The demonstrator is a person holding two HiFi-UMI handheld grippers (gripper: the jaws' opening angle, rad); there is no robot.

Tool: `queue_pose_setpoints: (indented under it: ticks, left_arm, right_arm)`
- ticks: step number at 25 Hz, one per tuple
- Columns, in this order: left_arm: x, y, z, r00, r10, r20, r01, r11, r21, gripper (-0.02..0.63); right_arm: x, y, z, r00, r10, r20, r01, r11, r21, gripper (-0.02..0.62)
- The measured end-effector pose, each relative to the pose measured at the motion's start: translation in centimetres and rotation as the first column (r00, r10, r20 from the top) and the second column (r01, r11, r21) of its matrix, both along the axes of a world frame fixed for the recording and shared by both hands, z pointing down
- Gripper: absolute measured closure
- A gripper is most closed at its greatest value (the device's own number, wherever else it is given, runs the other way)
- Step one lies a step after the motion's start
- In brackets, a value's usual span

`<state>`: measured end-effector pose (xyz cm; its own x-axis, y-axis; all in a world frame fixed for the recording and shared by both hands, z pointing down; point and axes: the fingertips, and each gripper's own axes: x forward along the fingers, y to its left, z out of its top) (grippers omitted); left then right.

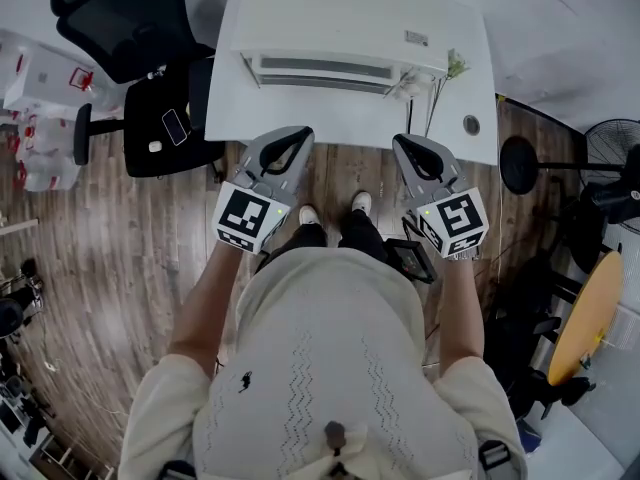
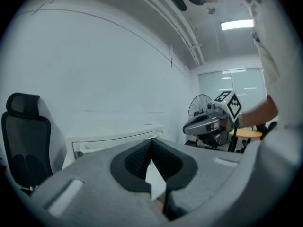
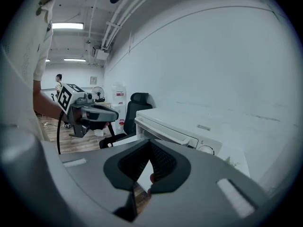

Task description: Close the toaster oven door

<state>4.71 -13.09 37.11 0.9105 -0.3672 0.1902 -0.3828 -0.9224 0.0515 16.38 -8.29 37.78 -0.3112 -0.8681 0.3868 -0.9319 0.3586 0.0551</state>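
Observation:
A white toaster oven (image 1: 335, 23) stands on a white table (image 1: 450, 118) straight ahead of me, its door front and long handle (image 1: 322, 76) facing me. The frames do not show whether the door sits fully against the body. My left gripper (image 1: 300, 132) hovers just before the table's near edge, left of centre, jaws shut and empty. My right gripper (image 1: 400, 141) hangs level with it on the right, also shut on nothing. The left gripper view has the oven (image 2: 113, 138) past the closed tips (image 2: 151, 141). In the right gripper view the oven (image 3: 177, 126) and its knob (image 3: 207, 150) are close ahead.
A black office chair (image 1: 125, 23) and a second black seat with a phone on it (image 1: 165, 123) stand left of the table. A floor fan (image 1: 612, 146), a black stand base (image 1: 518, 164) and a round wooden tabletop (image 1: 590, 313) crowd the right. Small plant (image 1: 456, 65) on the table.

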Motion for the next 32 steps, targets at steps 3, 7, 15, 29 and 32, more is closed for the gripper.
queue_pose_setpoints:
  ticks: [3,7,15,29,32]
  left_arm:
    - [-1.0,0.4,-0.6,0.997,-0.029,-0.074,0.023,0.997,-0.077,0.604]
    - [-2.6,0.4,-2.1,0.993,-0.078,-0.092,0.071,0.995,-0.071,0.603]
    - [-3.6,-0.6,-7.0,0.984,-0.11,-0.138,0.114,0.993,0.023,0.603]
    - [-5.1,-0.3,-11.6,0.977,-0.107,-0.183,0.129,0.985,0.113,0.603]
    - [-4.6,-0.1,-11.6,0.974,-0.114,-0.194,0.136,0.985,0.104,0.603]
  right_arm:
    - [0.8,1.3,-0.4,0.999,0.046,0.029,-0.046,0.999,0.023,0.586]
    - [1.2,2.4,-2.0,0.992,0.094,0.079,-0.099,0.993,0.069,0.586]
    - [0.8,3.1,-8.2,0.995,0.089,0.054,-0.098,0.974,0.202,0.586]
    - [0.9,4.4,-16.8,0.986,0.112,0.121,-0.149,0.918,0.368,0.586]
    - [0.9,4.2,-16.5,0.982,0.127,0.14,-0.17,0.916,0.363,0.586]
